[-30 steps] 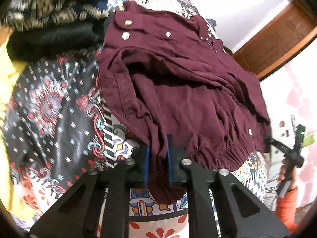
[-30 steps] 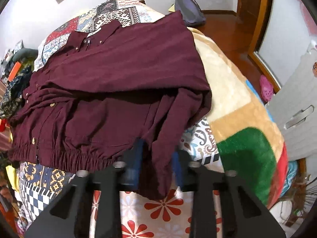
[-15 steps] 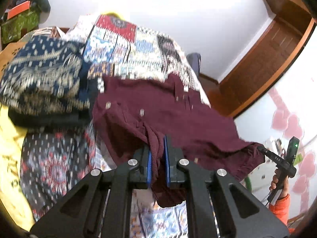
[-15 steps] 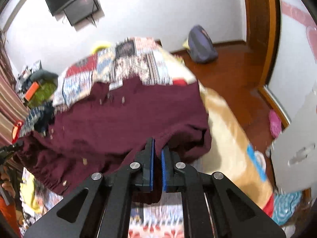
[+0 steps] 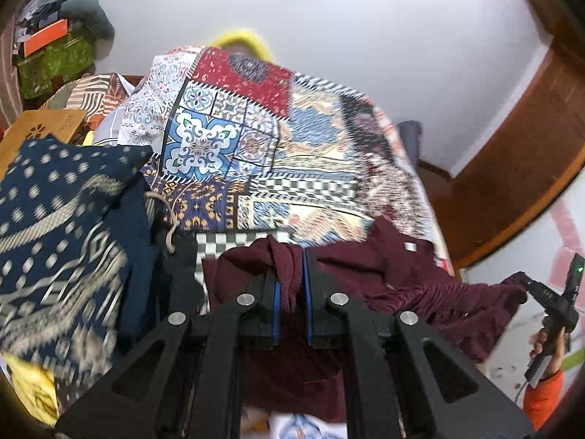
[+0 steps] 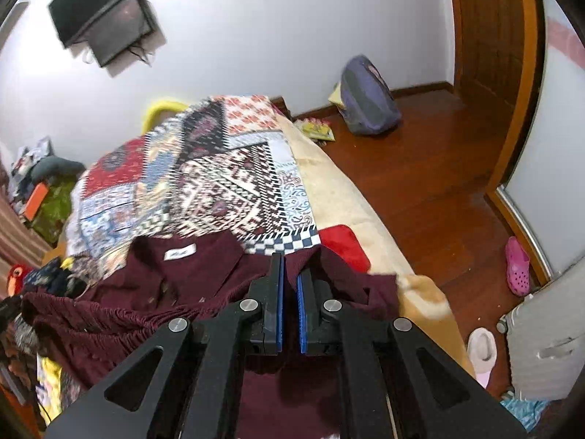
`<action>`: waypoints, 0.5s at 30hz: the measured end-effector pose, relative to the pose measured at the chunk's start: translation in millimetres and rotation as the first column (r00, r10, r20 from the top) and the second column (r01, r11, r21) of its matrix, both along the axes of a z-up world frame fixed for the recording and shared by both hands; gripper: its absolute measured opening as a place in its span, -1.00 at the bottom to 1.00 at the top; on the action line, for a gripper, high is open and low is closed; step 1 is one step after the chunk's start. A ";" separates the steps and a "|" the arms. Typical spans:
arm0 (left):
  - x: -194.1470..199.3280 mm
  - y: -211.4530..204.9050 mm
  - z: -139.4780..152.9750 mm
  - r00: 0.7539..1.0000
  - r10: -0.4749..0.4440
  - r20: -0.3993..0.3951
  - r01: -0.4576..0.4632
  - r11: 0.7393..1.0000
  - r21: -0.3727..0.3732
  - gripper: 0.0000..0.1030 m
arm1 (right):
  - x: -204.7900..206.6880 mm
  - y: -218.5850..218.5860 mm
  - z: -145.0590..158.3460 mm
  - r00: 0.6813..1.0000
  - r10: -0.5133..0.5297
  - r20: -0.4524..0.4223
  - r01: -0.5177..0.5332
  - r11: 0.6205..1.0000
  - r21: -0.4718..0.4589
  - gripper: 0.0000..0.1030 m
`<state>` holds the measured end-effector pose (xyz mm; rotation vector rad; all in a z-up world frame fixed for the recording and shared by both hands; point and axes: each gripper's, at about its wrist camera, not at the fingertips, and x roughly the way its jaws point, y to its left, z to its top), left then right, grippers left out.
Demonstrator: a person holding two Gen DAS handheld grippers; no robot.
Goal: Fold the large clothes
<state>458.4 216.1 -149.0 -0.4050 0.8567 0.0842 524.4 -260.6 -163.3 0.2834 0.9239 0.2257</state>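
Observation:
A maroon corduroy jacket (image 5: 420, 285) lies across the near end of a bed with a patchwork cover (image 5: 263, 153). My left gripper (image 5: 291, 274) is shut on a bunched corner of its hem, lifted off the bed. In the right wrist view my right gripper (image 6: 289, 274) is shut on the jacket's (image 6: 204, 274) other hem corner. The gathered hem stretches between the two grips, above the collar and its white label (image 6: 180, 253). The right gripper (image 5: 530, 285) also shows at the right edge of the left wrist view, in a hand with an orange sleeve.
A stack of folded dark patterned clothes (image 5: 62, 234) sits on the bed's left side. A purple backpack (image 6: 365, 98), a pink clog (image 6: 517, 265) and a white slipper (image 6: 482, 347) lie on the wooden floor to the right. A wall-mounted screen (image 6: 106, 22) hangs beyond the bed.
Both grippers have carried the hem up and forward over the jacket toward the collar. The jacket, spread out before, is now doubled over. The right gripper closed on the hem corner.

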 end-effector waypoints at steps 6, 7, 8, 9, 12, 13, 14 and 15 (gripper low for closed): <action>55.0 -0.6 -52.0 0.994 0.010 -0.106 -0.002 0.997 0.080 -0.81 | 43.8 13.7 -55.0 0.994 -0.028 -0.105 0.026 0.999 -0.025 -0.90; 59.5 -1.0 -59.5 0.992 0.012 -0.125 -0.002 0.997 0.083 -0.81 | 47.1 15.4 -61.6 0.992 -0.032 -0.118 0.029 0.999 -0.031 -0.90; 63.8 -1.3 -66.9 0.990 0.012 -0.142 0.000 0.996 0.086 -0.80 | 51.5 16.9 -67.2 0.991 -0.036 -0.129 0.032 0.999 -0.039 -0.90; 64.5 -2.2 -69.5 0.989 0.008 -0.150 0.006 0.996 0.092 -0.79 | 52.1 18.6 -72.0 0.990 -0.038 -0.134 0.032 0.998 -0.052 -0.90; 68.5 -8.0 -74.1 0.985 -0.015 -0.174 0.039 0.990 0.136 -0.76 | 51.8 26.4 -76.0 0.991 -0.015 -0.131 -0.002 0.992 -0.125 -0.90; 67.7 -10.5 -71.5 0.984 -0.027 -0.176 0.053 0.988 0.146 -0.76 | 49.3 29.3 -73.6 0.992 0.000 -0.130 -0.020 0.988 -0.150 -0.85; 66.8 -12.0 -68.7 0.983 -0.038 -0.179 0.067 0.986 0.155 -0.73 | 47.0 31.3 -68.5 0.991 0.017 -0.132 -0.040 0.985 -0.169 -0.81; 64.9 -13.5 -63.9 0.981 -0.053 -0.184 0.083 0.984 0.160 -0.70 | 48.2 34.1 -65.2 0.990 0.032 -0.138 -0.057 0.981 -0.183 -0.78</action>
